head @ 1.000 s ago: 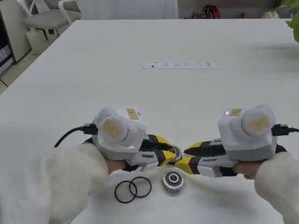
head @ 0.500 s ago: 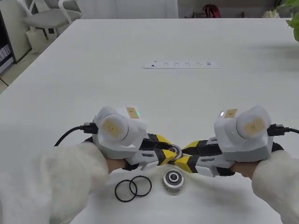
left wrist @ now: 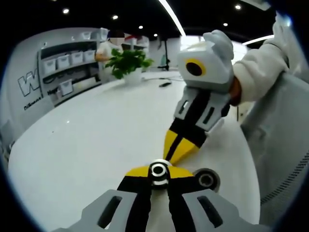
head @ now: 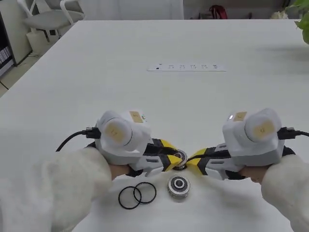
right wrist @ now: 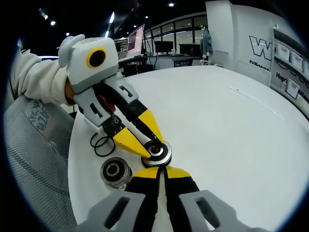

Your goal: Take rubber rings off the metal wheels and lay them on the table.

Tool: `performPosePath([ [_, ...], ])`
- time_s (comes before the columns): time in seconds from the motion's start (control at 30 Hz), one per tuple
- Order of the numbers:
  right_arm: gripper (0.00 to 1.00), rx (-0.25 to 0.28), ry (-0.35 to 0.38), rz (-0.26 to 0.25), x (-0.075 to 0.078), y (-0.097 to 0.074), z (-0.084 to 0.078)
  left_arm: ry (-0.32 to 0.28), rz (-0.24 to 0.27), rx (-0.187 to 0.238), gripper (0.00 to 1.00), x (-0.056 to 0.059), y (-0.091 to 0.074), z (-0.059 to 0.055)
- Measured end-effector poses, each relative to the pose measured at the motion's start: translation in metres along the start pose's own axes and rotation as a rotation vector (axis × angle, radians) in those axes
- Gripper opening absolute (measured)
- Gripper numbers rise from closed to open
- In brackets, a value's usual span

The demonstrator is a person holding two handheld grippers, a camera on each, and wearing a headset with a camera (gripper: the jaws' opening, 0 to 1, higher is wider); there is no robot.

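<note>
Since a second ago the right tool (head: 193, 157) has swung in toward the left one, and its yellow tips, spread then, now lie drawn together against the held wheel (head: 180, 157). Everything else on the bench (head: 145, 96) lies as it did.

Much of that wheel is covered in the head view: only a small part of its face shows between the yellow tips. The left tool (head: 175, 159) is clamped on it, one tip on each side, which the left gripper view makes plain with the wheel (left wrist: 158, 170) set between the tips of the left tool (left wrist: 159, 175). In the right gripper view the right tool (right wrist: 164, 173) has only a thin dark line between its tips, which end at the near edge of the wheel (right wrist: 159, 152). I cannot tell whether they pinch a rubber ring there or merely touch the rim.

Being round, the held wheel has no long side; its flat face and bore point up, a little toward the person. It hangs just above the bench, near the person's edge.

Just nearer lies the loose wheel (head: 179, 185), flat, bore up. Its dark outer band shows in the right gripper view (right wrist: 116, 171); rubber or metal is hard to say. To its left, two rubber rings (head: 137, 194) lie flat, side by side and overlapping.

Both arms are cut off by the frame edge.
</note>
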State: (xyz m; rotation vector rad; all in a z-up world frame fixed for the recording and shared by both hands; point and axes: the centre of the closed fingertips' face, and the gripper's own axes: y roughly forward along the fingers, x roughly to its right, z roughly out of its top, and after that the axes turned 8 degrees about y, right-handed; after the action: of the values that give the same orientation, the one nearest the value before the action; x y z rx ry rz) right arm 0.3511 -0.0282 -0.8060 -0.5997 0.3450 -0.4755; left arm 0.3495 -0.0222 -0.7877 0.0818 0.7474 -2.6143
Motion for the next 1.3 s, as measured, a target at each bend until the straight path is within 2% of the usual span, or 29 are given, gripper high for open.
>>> performPosePath([
  [0.23, 0.00, 0.008, 0.092, -0.006, 0.004, -0.002, 0.000, 0.006, 0.000, 0.000, 0.13, 0.000, 0.000, 0.000],
  [0.67, 0.00, 0.043, 0.204, 0.005, 0.007, -0.005, 0.004, -0.001, 0.001, 0.003, 0.13, -0.001, 0.000, 0.000],
  [0.73, 0.00, 0.055, 0.231, 0.010, 0.008, -0.006, 0.004, -0.003, 0.002, 0.002, 0.13, 0.000, 0.000, 0.000],
  [0.8, 0.00, 0.093, 0.283, 0.028, 0.006, -0.007, 0.011, -0.003, 0.002, 0.002, 0.13, 0.000, 0.000, 0.000],
  [0.83, 0.00, 0.087, 0.293, 0.025, 0.006, -0.008, 0.010, -0.004, 0.002, 0.002, 0.13, 0.000, 0.000, 0.000],
  [1.03, 0.00, 0.095, 0.316, 0.033, -0.001, -0.008, 0.012, -0.005, 0.003, 0.004, 0.13, -0.001, 0.000, -0.001],
  [1.3, 0.00, 0.097, 0.321, 0.033, -0.003, -0.008, 0.013, -0.008, 0.007, 0.007, 0.13, -0.001, 0.000, -0.001],
])
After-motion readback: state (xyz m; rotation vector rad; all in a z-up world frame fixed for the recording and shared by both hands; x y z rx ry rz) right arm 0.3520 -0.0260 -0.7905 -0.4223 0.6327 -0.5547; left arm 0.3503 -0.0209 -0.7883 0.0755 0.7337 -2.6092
